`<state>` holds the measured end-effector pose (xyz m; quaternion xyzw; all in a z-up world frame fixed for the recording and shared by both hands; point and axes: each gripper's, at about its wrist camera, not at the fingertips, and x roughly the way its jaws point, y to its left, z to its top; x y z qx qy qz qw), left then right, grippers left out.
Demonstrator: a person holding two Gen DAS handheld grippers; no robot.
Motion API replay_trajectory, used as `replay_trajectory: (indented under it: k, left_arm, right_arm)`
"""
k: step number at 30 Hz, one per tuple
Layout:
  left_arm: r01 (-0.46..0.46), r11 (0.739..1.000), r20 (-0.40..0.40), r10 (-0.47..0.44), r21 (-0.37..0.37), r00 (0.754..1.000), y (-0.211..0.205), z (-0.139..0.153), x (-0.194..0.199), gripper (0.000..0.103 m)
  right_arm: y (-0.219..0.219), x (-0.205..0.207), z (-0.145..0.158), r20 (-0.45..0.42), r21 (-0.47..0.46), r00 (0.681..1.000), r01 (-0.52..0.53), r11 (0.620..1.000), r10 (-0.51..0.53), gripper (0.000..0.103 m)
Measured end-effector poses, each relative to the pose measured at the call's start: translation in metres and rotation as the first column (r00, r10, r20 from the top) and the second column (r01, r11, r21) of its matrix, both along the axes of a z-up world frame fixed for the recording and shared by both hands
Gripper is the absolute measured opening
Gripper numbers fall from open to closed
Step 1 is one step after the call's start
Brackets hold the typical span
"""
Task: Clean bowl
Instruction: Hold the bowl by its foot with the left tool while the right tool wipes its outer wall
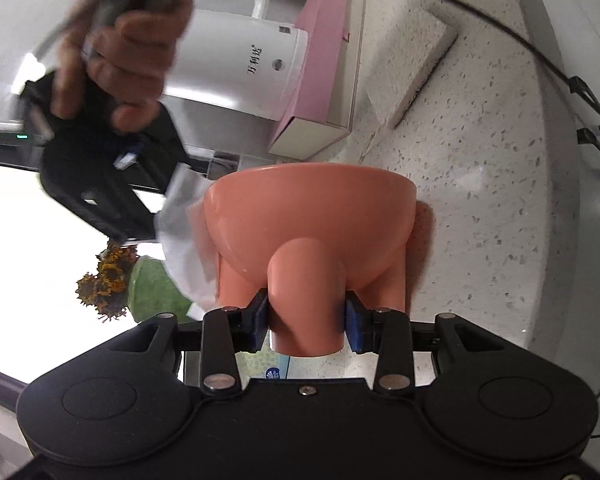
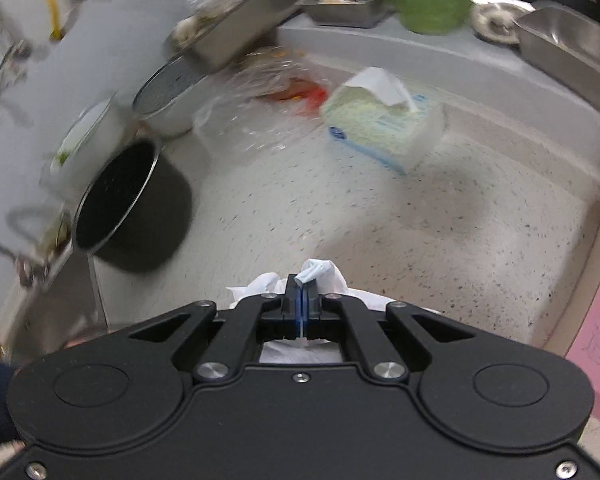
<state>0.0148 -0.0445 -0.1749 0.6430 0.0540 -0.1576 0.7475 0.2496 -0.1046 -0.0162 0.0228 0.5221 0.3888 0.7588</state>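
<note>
**Bowl held up by one leg, tissue at its side — wipe under way**

The bowl (image 1: 308,216), a salmon-pink footed piece, was up off the speckled counter (image 1: 480,200), and the left gripper (image 1: 307,322) had it: both blue pads were pressed against one stubby leg (image 1: 306,300), the jaws spread only as wide as that leg. From that camera the bowl's underside faced us, mouth turned away toward twelve o'clock, so nobody could say whether the inside was clean.

Out at nine o'clock of the bowl, a white tissue (image 1: 184,248) lay against its outer wall. The right gripper (image 2: 302,300) had its jaws pinched tight on that tissue (image 2: 320,276), a twisted tuft poking out past the tips. My call: wiping was in progress, not finished, and the interior remained unverified.

The right hand (image 1: 128,52) sat at ten o'clock, fingers wrapped round its handle, blurred. Beyond it stood a white kettle (image 1: 240,60) and a pink box (image 1: 324,64). The right view showed a tissue pack (image 2: 384,128) at one o'clock and a dark pot (image 2: 132,208) at ten.
</note>
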Motion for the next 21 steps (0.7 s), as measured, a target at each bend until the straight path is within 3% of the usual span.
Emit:
replay_trajectory:
  k: [1, 2, 6, 10, 14, 15, 16, 18, 19, 21]
  left_arm:
    - [-0.005, 1.0, -0.004, 0.005, -0.026, 1.0, 0.002, 0.002, -0.002, 0.037]
    - [-0.025, 0.994, -0.031, 0.022, -0.105, 0.999, 0.005, 0.008, -0.002, 0.037]
    - [-0.041, 0.98, -0.05, 0.032, -0.194, 0.998, 0.014, 0.012, -0.007, 0.037]
    - [-0.109, 0.93, -0.135, 0.066, -0.351, 0.989, 0.025, 0.024, -0.004, 0.037]
    - [-0.217, 0.837, -0.23, 0.112, -0.503, 0.967, 0.042, 0.035, -0.005, 0.037]
    - [-0.259, 0.796, -0.261, 0.131, -0.547, 0.956, 0.047, 0.037, -0.005, 0.037]
    - [-0.279, 0.775, -0.277, 0.14, -0.567, 0.951, 0.05, 0.038, -0.005, 0.037]
    - [-0.367, 0.68, -0.344, 0.176, -0.635, 0.922, 0.06, 0.04, -0.003, 0.037]
    - [-0.385, 0.662, -0.358, 0.184, -0.643, 0.915, 0.062, 0.04, -0.002, 0.037]
    - [-0.445, 0.599, -0.41, 0.205, -0.666, 0.889, 0.07, 0.04, -0.002, 0.037]
  right_arm:
    - [-0.002, 0.005, -0.006, -0.025, 0.009, 1.0, 0.014, 1.0, -0.014, 0.001]
    - [-0.005, 0.011, -0.017, -0.056, 0.015, 0.998, 0.033, 0.999, -0.032, 0.001]
    - [-0.01, 0.023, -0.037, -0.139, 0.056, 0.988, 0.075, 0.996, -0.067, 0.001]
    - [-0.012, 0.034, -0.062, -0.21, 0.034, 0.972, 0.113, 0.993, -0.103, 0.001]
    - [-0.017, 0.037, -0.084, -0.28, 0.031, 0.95, 0.15, 0.988, -0.135, 0.001]
    - [-0.019, 0.036, -0.091, -0.302, 0.026, 0.943, 0.153, 0.988, -0.138, 0.001]
    - [-0.02, 0.036, -0.094, -0.312, 0.023, 0.94, 0.152, 0.988, -0.138, 0.001]
    - [-0.022, 0.031, -0.107, -0.349, 0.006, 0.928, 0.141, 0.99, -0.13, 0.001]
    - [-0.023, 0.028, -0.112, -0.361, 0.007, 0.923, 0.144, 0.99, -0.132, 0.001]
    - [-0.025, 0.02, -0.121, -0.386, 0.008, 0.913, 0.15, 0.989, -0.136, 0.001]
